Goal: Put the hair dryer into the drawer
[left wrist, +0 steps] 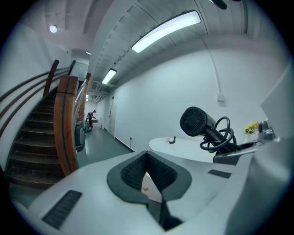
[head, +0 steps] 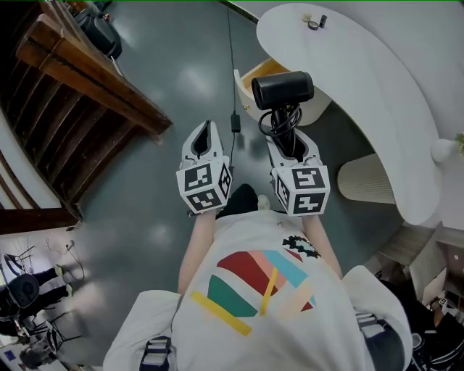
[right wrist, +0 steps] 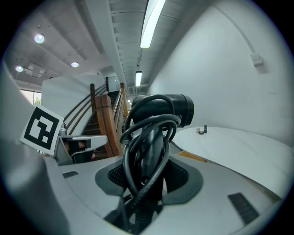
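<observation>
- Wooden staircase point(head: 80, 80) fills the head view from 9 to 11 o'clock; its curved brown rail point(left wrist: 64, 128) stands at 9 o'clock in the left gripper view.
- Left gripper point(head: 208, 130) is held out over the grey floor point(head: 167, 65), just left of centre. Its dark pads point(left wrist: 133, 172) meet at the tip, so the claw is together with nothing in it.
- A black cable with a small block point(head: 235, 120) lies on the floor at 12 o'clock from the left gripper.
- Drawer point(head: 255, 72), pulled open and wood-coloured inside, sits at 12 o'clock in the head view, under the counter's edge.
- Hair dryer point(head: 283, 89) stands upright in the right gripper point(head: 290, 141), its black barrel at 12 o'clock from the claw and overlapping the drawer in the head view. From the left gripper view it shows at 3 o'clock point(left wrist: 197, 121).
- Right gripper's claw is clamped on the dryer's handle, with the coiled cord point(right wrist: 138, 151) looped round the handle.
- White curved counter point(head: 362, 87) sweeps from 12 to 3 o'clock in the head view, with two small items point(head: 315, 22) near its far end.
</observation>
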A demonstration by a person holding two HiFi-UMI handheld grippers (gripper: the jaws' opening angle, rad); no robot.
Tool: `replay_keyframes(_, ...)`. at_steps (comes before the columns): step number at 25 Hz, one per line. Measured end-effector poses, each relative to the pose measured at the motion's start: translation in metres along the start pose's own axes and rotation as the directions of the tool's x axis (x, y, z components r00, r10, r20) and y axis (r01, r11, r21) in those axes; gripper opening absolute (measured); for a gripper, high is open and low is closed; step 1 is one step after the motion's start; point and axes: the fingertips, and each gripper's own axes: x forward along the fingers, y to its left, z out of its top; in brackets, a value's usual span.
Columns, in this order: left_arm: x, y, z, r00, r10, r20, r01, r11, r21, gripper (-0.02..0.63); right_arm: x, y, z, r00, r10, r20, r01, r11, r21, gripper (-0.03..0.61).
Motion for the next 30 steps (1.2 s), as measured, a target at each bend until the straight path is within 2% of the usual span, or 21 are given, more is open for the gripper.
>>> replay_keyframes(10,0.013,0.003,0.001,1.000,-0.009,0.023,0.010,1.000,-0.013,0.017,0.008,0.009,0.005,0.999,0.031,0.013,-0.031,0.999,-0.036,0.186)
replay_keyframes(16,0.050,0.011,0.010,0.999,-0.026,0.035,0.027,0.999,-0.040,0.017,0.026,-0.002,0.018,1.000,0.015,0.026,-0.014,0.998,-0.057,0.186)
replay_keyframes(20,0.080,0.009,0.021,0.998,-0.056,0.042,0.057,0.998,-0.013,0.017,0.045,-0.015,0.026,0.999,-0.007,0.042,0.008,0.999,-0.040,0.186)
replay_keyframes(26,0.137,0.013,0.029,0.993,-0.115,0.016,0.115,0.993,-0.002,0.017,0.091,-0.033,0.039,0.999,-0.045,0.029,0.045,0.999,-0.012,0.186)
replay_keyframes(30,0.180,0.024,0.052,0.988,-0.150,0.026,0.150,0.989,-0.004,0.017,0.130,-0.038,0.061,0.997,-0.063,0.034,0.064,0.998,-0.016,0.186)
